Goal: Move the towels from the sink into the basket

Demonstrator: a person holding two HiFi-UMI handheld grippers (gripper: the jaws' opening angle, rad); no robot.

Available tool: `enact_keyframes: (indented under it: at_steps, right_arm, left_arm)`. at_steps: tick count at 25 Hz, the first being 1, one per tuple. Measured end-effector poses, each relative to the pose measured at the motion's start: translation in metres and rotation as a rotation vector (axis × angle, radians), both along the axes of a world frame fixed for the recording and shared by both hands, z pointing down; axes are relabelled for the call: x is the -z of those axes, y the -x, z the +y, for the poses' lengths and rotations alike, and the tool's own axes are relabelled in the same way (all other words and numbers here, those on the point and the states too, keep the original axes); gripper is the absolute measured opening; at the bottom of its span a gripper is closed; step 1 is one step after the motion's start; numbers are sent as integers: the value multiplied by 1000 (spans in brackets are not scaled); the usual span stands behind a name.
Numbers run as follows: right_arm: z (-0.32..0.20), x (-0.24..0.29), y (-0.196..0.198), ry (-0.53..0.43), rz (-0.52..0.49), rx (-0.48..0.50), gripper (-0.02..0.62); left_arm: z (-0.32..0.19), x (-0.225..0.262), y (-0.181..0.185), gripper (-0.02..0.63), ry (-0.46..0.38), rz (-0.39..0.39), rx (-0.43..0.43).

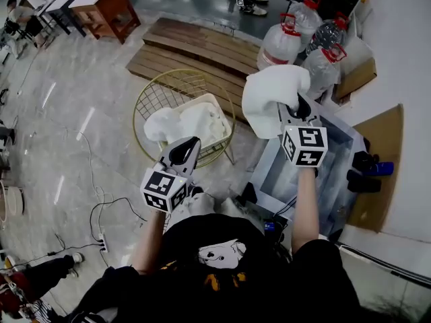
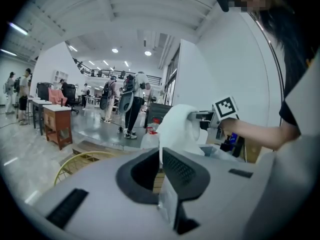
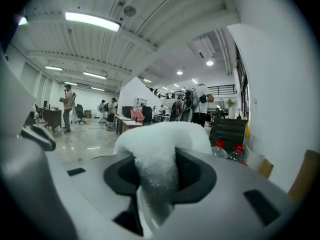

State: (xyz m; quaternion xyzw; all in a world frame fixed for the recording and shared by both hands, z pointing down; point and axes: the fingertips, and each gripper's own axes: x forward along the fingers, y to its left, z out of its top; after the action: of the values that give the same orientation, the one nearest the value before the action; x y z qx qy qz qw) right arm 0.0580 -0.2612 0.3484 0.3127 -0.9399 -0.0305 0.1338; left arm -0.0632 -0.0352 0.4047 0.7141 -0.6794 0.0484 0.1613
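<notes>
Several white towels (image 1: 183,123) lie in the basket (image 1: 149,98); right gripper (image 1: 299,108) clamps another towel (image 1: 268,94), left gripper (image 1: 192,144) closed, empty.

1. R gripper (image 1: 297,108) grips white towel (image 1: 269,94), raised at sink (image 1: 341,138) edge.
2. L gripper (image 1: 183,152) hovers beside gold wire basket (image 1: 143,103), towels (image 1: 185,122) inside.
3. Bkgd: water bottles (image 1: 279,44).

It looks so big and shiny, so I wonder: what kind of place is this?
Probably a big open office or lab hall: desks along the side, people standing about, and large water bottles.
</notes>
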Motion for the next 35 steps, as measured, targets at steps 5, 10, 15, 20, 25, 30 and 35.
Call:
enact_keyframes:
  at_steps: [5,10,15,20,25,30,35]
  right_arm:
    - [48,21,64,13,-67,69,138]
    - [94,20,137,61,-125,159,138]
    - [140,-3,201,96,-109,232,138]
    - [182,-48,247,128,-5,312,138]
    - [214,-116,266,213,128,368,138]
    - [238,-219,278,374,284,397,138]
    - [249,-335,286,421,547,435,143]
  left_arm:
    - [34,-6,47,17,-9,23,37]
    - [72,-16,94,17,-8,43,93]
    - [107,-29,134,17,1,56,140]
    - [133,-44,163,17,29,78,188]
    - [149,-59,181,17,61,94,222]
    - [159,-74,199,17,85,121,268]
    - [160,-90,212,17,109,120,279]
